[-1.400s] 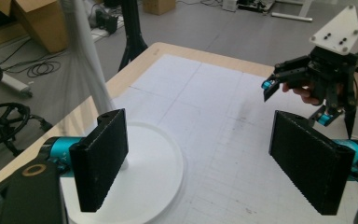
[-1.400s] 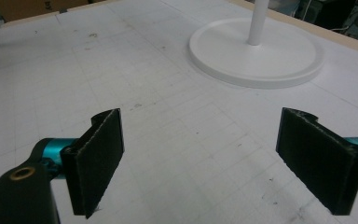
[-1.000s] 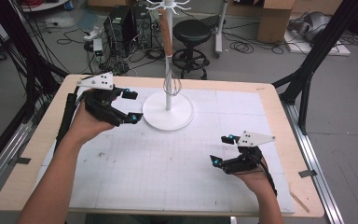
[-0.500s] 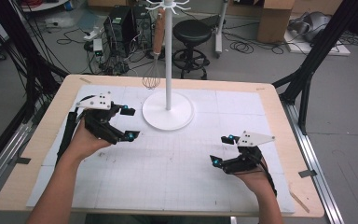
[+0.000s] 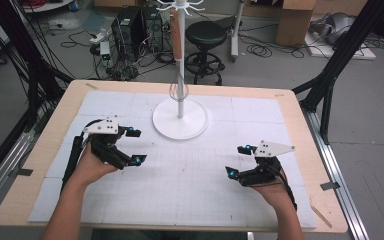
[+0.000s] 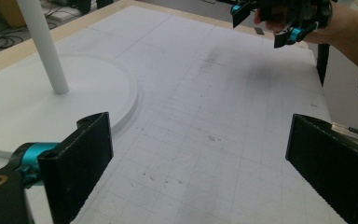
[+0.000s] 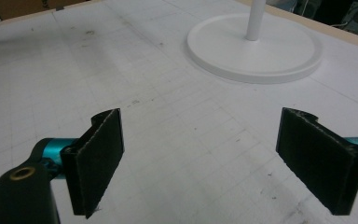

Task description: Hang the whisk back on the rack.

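A white stand with a round base and a tall pole rises at the back middle of the table. A whisk with a wooden handle hangs from its top, its wire head close to the pole. My left gripper hovers low over the mat to the left of the base. Its jaws have just been opening and stand wide with nothing between them. My right gripper rests at the near right, open and empty. The base lies ahead of it.
A white gridded mat covers the wooden table. In the left gripper view the other hand's gripper shows far off. Behind the table stand a black stool, computer cases and cables on the floor.
My left hand has dropped and pulled back to the near left, away from the stand, with its jaws spreading wider. The whisk swung left, then back beside the pole. The right hand kept still.
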`<action>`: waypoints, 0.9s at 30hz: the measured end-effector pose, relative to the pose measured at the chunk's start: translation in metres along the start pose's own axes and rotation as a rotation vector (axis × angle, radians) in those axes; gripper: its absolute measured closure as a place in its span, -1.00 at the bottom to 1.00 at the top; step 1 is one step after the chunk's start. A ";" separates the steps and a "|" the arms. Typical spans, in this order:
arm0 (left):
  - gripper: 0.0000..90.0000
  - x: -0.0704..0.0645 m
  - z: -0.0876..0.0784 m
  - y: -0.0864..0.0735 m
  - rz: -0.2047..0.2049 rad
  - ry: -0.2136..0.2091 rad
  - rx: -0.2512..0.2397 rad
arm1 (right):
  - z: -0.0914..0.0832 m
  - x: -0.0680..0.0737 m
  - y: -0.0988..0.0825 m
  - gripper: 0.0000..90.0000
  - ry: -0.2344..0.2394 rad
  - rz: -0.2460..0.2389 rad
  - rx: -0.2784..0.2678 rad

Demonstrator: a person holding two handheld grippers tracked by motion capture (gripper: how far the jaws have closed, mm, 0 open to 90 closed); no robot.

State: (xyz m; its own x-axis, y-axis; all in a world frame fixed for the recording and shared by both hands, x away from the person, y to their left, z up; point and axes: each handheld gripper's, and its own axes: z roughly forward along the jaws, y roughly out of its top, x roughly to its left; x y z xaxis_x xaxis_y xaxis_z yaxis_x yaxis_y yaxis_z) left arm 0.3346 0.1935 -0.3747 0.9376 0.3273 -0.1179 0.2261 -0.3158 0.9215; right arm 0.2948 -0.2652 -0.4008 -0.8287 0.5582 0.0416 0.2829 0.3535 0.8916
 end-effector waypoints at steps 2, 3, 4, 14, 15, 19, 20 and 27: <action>-0.84 -0.002 0.000 -0.006 -0.002 -0.002 -0.006 | 0.000 0.000 0.000 -0.69 -0.003 0.008 0.003; -0.84 -0.003 0.000 -0.009 -0.007 0.002 -0.014 | 0.000 -0.001 -0.001 -0.69 -0.005 0.003 0.003; -0.84 -0.004 -0.001 -0.012 -0.007 0.002 -0.018 | 0.000 -0.001 -0.001 -0.69 -0.002 0.003 0.003; -0.86 -0.002 -0.008 -0.019 -0.030 0.002 -0.046 | 0.004 -0.001 -0.002 -0.69 0.003 0.007 0.019; -0.89 -0.002 -0.008 -0.019 -0.029 0.007 -0.045 | 0.005 -0.001 -0.002 -0.69 0.004 0.008 0.024; -0.96 0.001 -0.006 -0.020 -0.048 0.021 -0.042 | 0.004 -0.001 -0.003 -0.69 0.005 0.009 0.024; -0.96 0.001 -0.005 -0.020 -0.049 0.021 -0.041 | 0.004 -0.001 -0.003 -0.69 0.005 0.006 0.028; -0.96 -0.001 -0.003 -0.020 -0.043 0.023 -0.023 | 0.003 -0.001 -0.003 -0.69 0.002 0.003 0.025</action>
State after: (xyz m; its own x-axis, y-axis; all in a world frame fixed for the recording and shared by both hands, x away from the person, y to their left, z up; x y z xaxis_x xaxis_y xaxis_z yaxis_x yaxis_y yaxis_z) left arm 0.3285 0.2026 -0.3922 0.9209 0.3603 -0.1490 0.2593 -0.2805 0.9242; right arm 0.2967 -0.2644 -0.4048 -0.8289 0.5576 0.0453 0.2975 0.3708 0.8798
